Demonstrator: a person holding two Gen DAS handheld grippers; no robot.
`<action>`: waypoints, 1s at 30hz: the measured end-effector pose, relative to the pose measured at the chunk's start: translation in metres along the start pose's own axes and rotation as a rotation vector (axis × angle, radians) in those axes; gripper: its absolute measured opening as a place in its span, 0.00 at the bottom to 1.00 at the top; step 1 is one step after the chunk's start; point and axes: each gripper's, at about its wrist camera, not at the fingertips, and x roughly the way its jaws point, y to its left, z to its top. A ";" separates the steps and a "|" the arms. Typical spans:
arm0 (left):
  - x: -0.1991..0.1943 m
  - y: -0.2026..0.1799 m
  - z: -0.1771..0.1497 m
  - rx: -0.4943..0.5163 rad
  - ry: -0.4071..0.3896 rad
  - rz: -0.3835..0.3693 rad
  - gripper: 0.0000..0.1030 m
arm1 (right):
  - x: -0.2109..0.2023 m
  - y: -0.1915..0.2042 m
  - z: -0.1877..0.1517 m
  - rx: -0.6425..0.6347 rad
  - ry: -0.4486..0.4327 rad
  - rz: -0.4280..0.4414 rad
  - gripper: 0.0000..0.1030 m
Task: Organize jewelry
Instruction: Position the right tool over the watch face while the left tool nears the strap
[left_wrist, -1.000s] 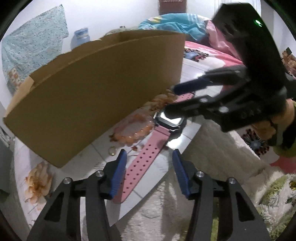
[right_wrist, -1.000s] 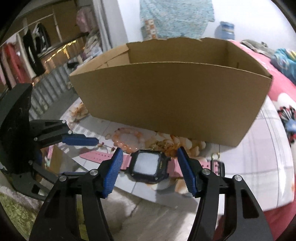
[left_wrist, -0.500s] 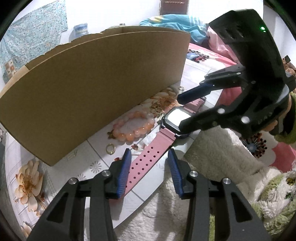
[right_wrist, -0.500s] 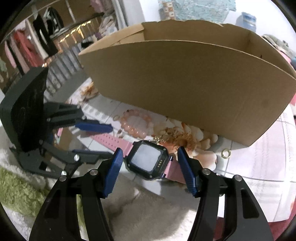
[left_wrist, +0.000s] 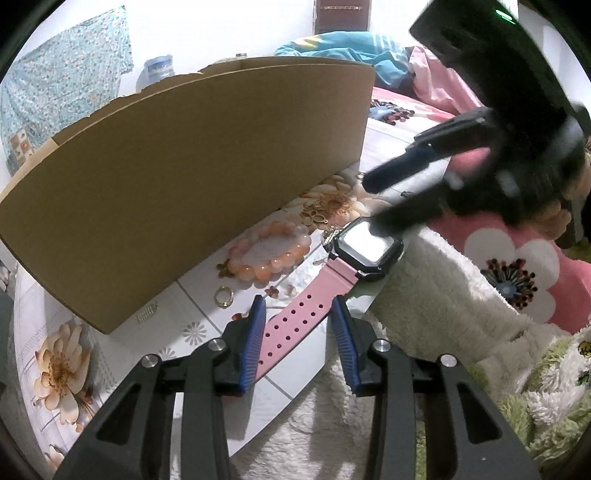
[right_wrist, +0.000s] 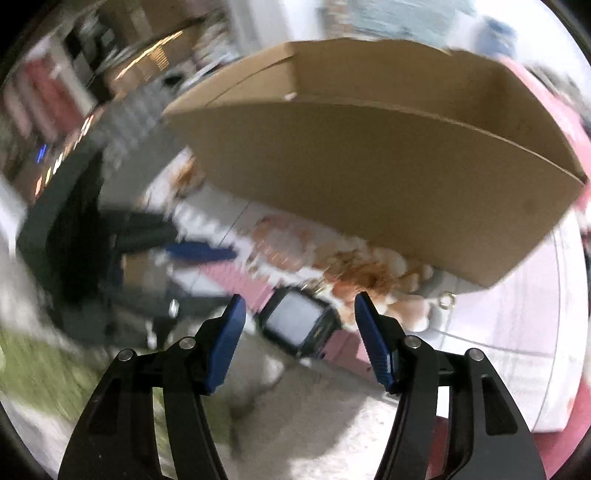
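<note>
Beside box (left_wrist: 192, 177): watch (left_wrist: 332, 284) strap btwn closing left gripper (left_wrist: 299, 332) pads.

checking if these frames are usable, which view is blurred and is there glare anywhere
Right wrist view: heavy motion blur over the cardboard box and floor; only the right gripper stays sharp. Left wrist view: mostly crisp, pink watch and bead bracelet clear, only the other gripper smeared; the watch face reflects pale light. Both views bend straight edges, fisheye.
</note>
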 end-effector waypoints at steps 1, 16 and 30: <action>0.000 0.000 0.000 0.001 -0.002 0.000 0.35 | 0.000 -0.005 0.003 0.059 0.005 0.023 0.45; 0.000 0.001 -0.004 0.019 -0.033 -0.008 0.35 | 0.032 -0.021 0.030 0.303 0.253 0.028 0.12; 0.001 -0.002 -0.006 0.028 -0.055 -0.013 0.35 | 0.064 0.011 0.033 0.155 0.300 -0.180 0.02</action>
